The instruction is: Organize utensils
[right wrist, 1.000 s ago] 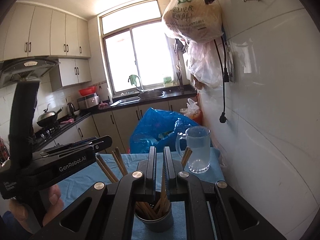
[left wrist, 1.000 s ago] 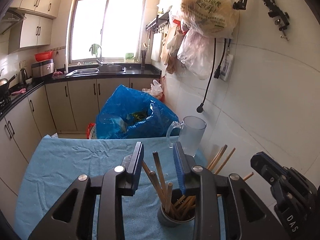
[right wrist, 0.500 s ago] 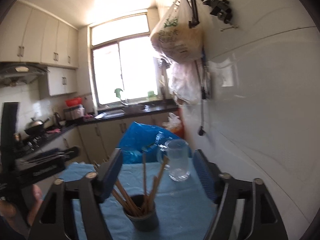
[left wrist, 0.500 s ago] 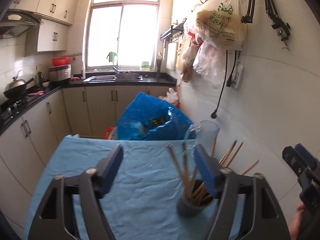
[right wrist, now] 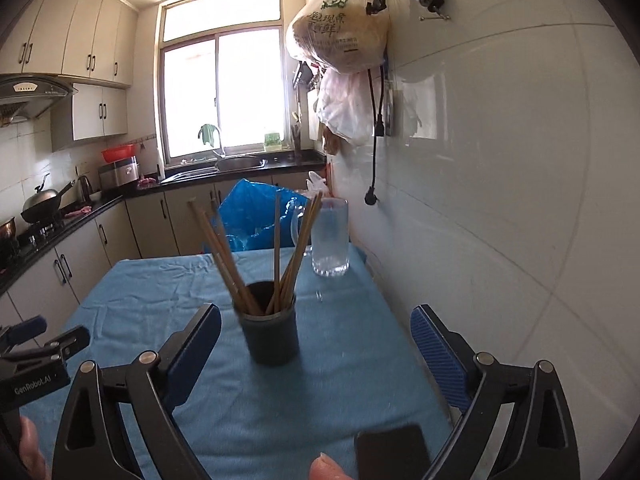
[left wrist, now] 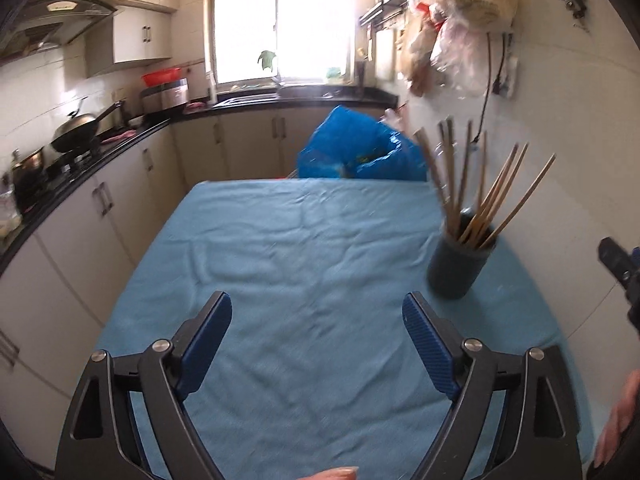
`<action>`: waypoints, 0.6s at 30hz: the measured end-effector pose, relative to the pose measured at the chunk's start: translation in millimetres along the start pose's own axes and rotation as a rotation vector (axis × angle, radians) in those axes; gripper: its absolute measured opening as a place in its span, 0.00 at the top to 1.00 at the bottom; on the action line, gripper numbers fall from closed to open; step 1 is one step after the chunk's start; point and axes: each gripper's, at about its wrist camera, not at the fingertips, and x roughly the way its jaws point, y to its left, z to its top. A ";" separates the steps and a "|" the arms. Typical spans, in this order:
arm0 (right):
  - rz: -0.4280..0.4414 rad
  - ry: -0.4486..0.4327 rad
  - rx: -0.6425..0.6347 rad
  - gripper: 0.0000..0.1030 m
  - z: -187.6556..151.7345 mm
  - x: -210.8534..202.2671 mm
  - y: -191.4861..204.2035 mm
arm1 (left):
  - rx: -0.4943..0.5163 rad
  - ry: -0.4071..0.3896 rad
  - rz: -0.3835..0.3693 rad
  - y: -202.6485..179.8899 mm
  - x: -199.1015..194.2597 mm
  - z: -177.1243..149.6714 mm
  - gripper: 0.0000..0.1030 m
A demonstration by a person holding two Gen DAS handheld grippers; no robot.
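Left gripper: fingers are standing wide apart, gripping nothing; blue ribbed pads on black frames, hovering over bare cloth.
Right gripper: fingers are likewise spread wide and carrying nothing.
Location of chopsticks: all are standing in the dark holder cup; none are lying loose on the blue tablecloth as far as the views show.
Governing relation: in the right wrist view the cup is sitting ahead of the fingers, roughly on the line between them, slightly left of centre. In the left wrist view the holder cup is lying off to the right, beyond the right finger.
Nearer hand: judged to be the right.
Long axis: the sticks are running near-vertical, fanning outward at the tops; the cup is standing upright.
Materials: chopsticks are slender, pale wood or bamboo, straight; the cup is a matte, dark, smooth cylinder; the cloth is soft and wrinkled.
Neighbour: a frosted glass mug is standing behind the cup, near the white wall, apart from it.
Status: task is appearing finished, both grippers clear of the cup.
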 end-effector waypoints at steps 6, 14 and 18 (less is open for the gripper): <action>0.001 0.059 -0.031 0.05 -26.0 -9.1 12.4 | -0.013 0.052 0.001 17.7 -5.5 -28.0 0.14; -0.017 0.118 -0.064 0.05 -56.3 -14.8 29.7 | 0.010 0.078 -0.025 10.9 -8.9 -50.8 0.14; -0.014 0.156 -0.078 0.05 -65.8 -11.1 36.8 | 0.033 0.071 -0.029 4.6 -11.0 -55.9 0.14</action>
